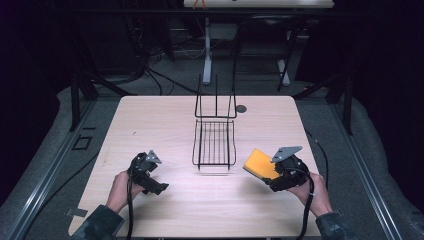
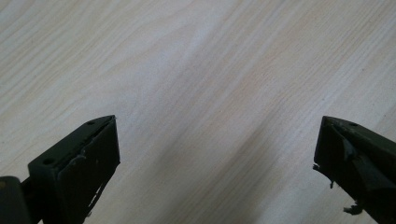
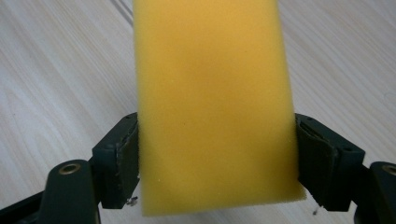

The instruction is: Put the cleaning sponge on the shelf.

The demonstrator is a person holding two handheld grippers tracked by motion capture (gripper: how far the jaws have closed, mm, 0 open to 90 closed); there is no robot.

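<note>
The right gripper pinches a yellow sponge just right of the wire rack; the left gripper, left of the rack, is spread and empty. Likely next: carrying the sponge onto the rack

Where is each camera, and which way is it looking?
High view: sits above the person's side, looks forward and down on the wooden table and black wire rack; both hands and forearms show, with the left gripper and right gripper.
Left gripper view: rides the left gripper, looks down at bare tabletop; its two jaws stand wide apart.
Right gripper view: rides the right gripper, looks along the yellow sponge clamped between its jaws.
Shared: the sponge shows in the high and right gripper views.
</note>
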